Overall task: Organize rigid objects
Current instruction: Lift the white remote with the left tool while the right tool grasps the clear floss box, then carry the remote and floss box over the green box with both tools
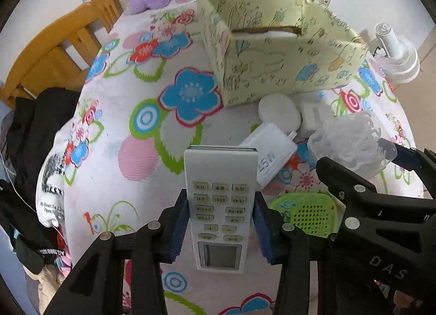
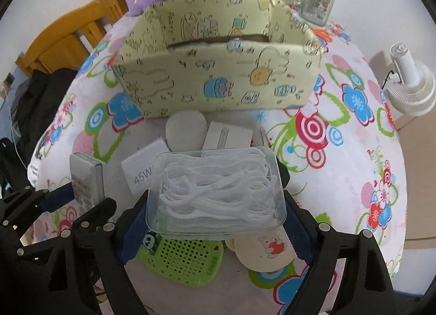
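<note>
While the left wrist view looks down at the flowered counter [image 1: 130,135], the left tool [image 1: 220,222] is clamped narrow on a white remote control [image 1: 219,206], blue pads pressed to both long edges, the remote lifted clear of the cloth. Beyond it lie a white 45W charger [image 1: 268,156] and a round white pad [image 1: 278,110] in front of the pale yellow printed box [image 1: 272,69]. A green perforated tray [image 1: 310,214] sits to the right, beside the right tool [image 1: 392,151]

Through the right wrist view, the right tool [image 2: 215,211] stands wide, both pads against the sides of a clear box of floss picks [image 2: 215,192], held above the green perforated tray [image 2: 179,260]. The remote control [image 2: 87,178] shows at left in the left tool [image 2: 73,192], and the printed box [image 2: 218,80] stands behind
</note>
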A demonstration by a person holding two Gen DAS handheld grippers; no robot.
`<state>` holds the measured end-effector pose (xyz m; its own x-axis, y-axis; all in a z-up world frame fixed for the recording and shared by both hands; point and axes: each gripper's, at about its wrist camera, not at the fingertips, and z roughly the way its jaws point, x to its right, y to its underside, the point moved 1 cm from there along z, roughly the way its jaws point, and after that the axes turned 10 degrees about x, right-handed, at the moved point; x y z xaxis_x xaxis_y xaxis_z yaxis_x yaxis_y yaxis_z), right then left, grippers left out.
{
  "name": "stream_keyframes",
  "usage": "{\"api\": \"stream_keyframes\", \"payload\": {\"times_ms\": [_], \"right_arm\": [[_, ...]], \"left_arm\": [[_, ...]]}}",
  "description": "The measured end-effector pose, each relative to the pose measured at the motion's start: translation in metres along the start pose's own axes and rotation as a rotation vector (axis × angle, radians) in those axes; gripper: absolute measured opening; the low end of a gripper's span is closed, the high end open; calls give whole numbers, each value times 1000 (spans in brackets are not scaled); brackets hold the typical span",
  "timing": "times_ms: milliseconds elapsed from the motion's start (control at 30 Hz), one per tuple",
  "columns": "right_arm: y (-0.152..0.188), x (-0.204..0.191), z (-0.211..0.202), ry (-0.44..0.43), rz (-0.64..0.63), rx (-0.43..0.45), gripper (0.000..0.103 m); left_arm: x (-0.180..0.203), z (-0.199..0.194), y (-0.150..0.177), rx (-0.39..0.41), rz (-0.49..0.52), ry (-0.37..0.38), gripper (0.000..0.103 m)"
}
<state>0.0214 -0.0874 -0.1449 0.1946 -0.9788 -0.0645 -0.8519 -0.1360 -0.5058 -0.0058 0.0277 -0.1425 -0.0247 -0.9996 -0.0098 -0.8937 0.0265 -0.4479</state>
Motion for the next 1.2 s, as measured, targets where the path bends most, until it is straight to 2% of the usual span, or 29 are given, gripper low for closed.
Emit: {"api": "stream_keyframes", "payload": {"times_ms": [700,1200], "right_arm": [[-48,18,-56,27,43,119,89],[-80,31,-88,31,56,202,89]], "left_arm": [[16,-50,-54,124,32,16,45],[20,-78,-86,211,1,23,45]]}}
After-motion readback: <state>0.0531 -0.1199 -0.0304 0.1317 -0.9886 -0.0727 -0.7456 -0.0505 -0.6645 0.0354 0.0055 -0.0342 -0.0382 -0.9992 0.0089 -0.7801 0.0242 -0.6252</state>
